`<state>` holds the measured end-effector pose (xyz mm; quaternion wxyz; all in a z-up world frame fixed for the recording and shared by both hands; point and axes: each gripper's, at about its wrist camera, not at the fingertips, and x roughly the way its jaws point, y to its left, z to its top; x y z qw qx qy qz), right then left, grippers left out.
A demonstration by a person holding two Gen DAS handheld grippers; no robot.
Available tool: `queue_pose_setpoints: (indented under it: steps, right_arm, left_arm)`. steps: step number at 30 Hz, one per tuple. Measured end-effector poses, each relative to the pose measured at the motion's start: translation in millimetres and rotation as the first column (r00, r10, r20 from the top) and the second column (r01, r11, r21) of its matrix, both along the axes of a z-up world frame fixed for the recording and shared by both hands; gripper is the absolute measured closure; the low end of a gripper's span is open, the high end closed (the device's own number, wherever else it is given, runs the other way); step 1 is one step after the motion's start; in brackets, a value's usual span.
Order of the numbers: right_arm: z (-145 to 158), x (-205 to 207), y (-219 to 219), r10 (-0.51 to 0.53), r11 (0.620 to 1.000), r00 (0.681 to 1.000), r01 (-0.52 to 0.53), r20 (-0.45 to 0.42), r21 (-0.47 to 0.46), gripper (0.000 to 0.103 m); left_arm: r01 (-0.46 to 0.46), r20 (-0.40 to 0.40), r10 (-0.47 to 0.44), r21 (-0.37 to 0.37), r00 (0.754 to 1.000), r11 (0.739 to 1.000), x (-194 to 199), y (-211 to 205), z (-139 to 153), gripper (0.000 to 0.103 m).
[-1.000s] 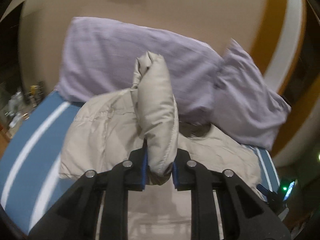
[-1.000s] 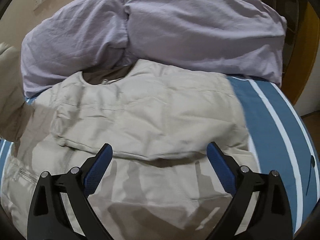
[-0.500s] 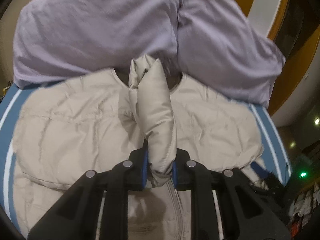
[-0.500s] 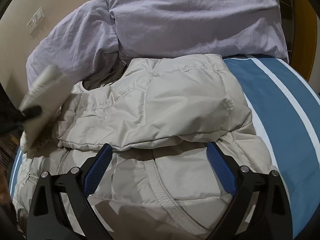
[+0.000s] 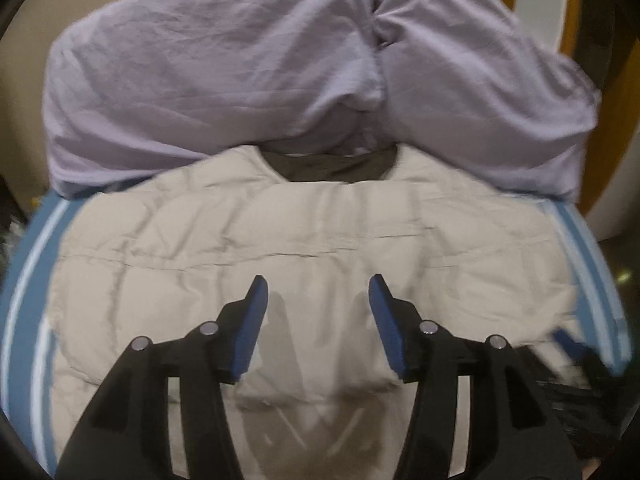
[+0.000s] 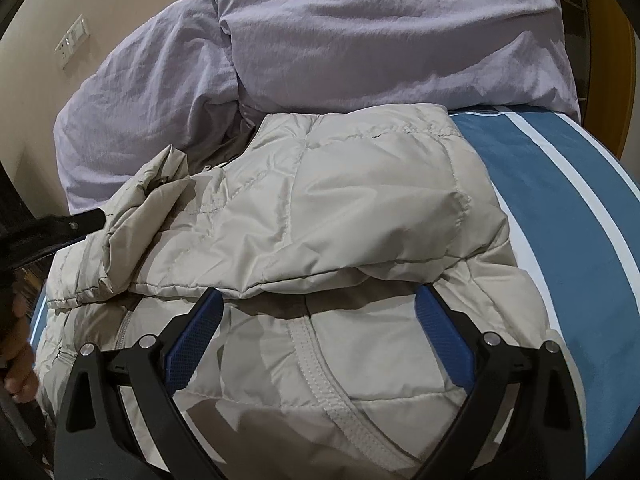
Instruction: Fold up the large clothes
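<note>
A beige quilted puffer jacket (image 5: 280, 240) lies on the blue striped bed, collar toward the pillows, with both sleeves folded across its chest. In the right wrist view the jacket (image 6: 340, 216) shows a folded sleeve on top and its zipper (image 6: 320, 368) below. My left gripper (image 5: 318, 304) is open and empty just above the jacket's middle. My right gripper (image 6: 316, 320) is open and empty over the jacket's lower front. The left gripper's tip (image 6: 86, 220) shows at the left edge of the right wrist view, beside the dropped sleeve (image 6: 132, 216).
Two lilac pillows (image 5: 240, 72) (image 6: 380, 28) lie at the head of the bed behind the collar. The blue bedspread with white stripes (image 6: 568, 184) runs along the right. A beige wall with a socket plate (image 6: 72, 42) stands behind.
My left gripper opened and let go of the sleeve, which now lies across the jacket's chest. The right gripper stayed open and shifted slightly closer.
</note>
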<state>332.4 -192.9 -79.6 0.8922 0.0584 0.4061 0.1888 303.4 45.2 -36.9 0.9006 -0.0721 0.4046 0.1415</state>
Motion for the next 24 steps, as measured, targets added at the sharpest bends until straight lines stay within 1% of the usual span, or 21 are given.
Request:
queue_pose_setpoints:
  steps: [1, 3, 6, 8, 12, 15, 18, 21, 24]
  right_arm:
    - [-0.2, -0.2, 0.7, 0.0, 1.0, 1.0, 0.0, 0.0, -0.004, 0.004]
    - [-0.8, -0.4, 2.4, 0.001, 1.0, 1.0, -0.001, -0.002, -0.016, 0.003]
    - [-1.9, -0.1, 4.4, 0.002, 1.0, 1.0, -0.002, -0.005, -0.031, 0.003]
    - [-2.4, -0.3, 5.1, 0.002, 0.999, 1.0, -0.002, -0.008, -0.036, 0.003]
    - [-3.0, -0.5, 5.7, 0.002, 0.999, 1.0, -0.003, -0.011, -0.041, 0.002]
    - [-3.3, -0.1, 5.8, 0.003, 0.999, 1.0, -0.004, -0.014, -0.043, 0.002]
    - [-3.8, 0.4, 6.4, 0.003, 0.999, 1.0, -0.003, -0.016, -0.047, 0.001]
    - [-4.3, 0.8, 7.6, 0.003, 0.999, 1.0, -0.004, -0.018, -0.053, 0.001]
    - [-4.8, 0.7, 8.3, 0.004, 0.998, 1.0, -0.005, -0.018, -0.062, 0.001]
  left_arm:
    - [-0.012, -0.014, 0.012, 0.035, 1.0, 0.999, 3.1, -0.4, -6.4, 0.05]
    - [-0.017, -0.035, 0.02, 0.077, 0.999, 0.997, 8.5, -2.3, -18.8, 0.05]
    - [-0.022, -0.046, 0.029, 0.14, 0.999, 0.99, 14.1, -6.6, -30.1, 0.044]
    - [-0.025, -0.054, 0.033, 0.155, 0.998, 0.988, 17.9, -6.8, -34.9, 0.041]
    - [-0.03, -0.061, 0.039, 0.136, 0.997, 0.99, 22.2, -0.5, -45.1, 0.039]
    - [-0.034, -0.06, 0.043, 0.14, 0.997, 0.99, 24.4, 0.6, -47.9, 0.038]
    - [-0.042, -0.055, 0.05, 0.139, 0.997, 0.989, 24.6, 0.9, -48.3, 0.035]
    - [-0.05, -0.043, 0.055, 0.123, 0.998, 0.991, 22.6, 3.6, -47.4, 0.031]
    - [-0.066, -0.034, 0.07, 0.091, 0.997, 0.994, 16.7, 9.3, -42.4, 0.028]
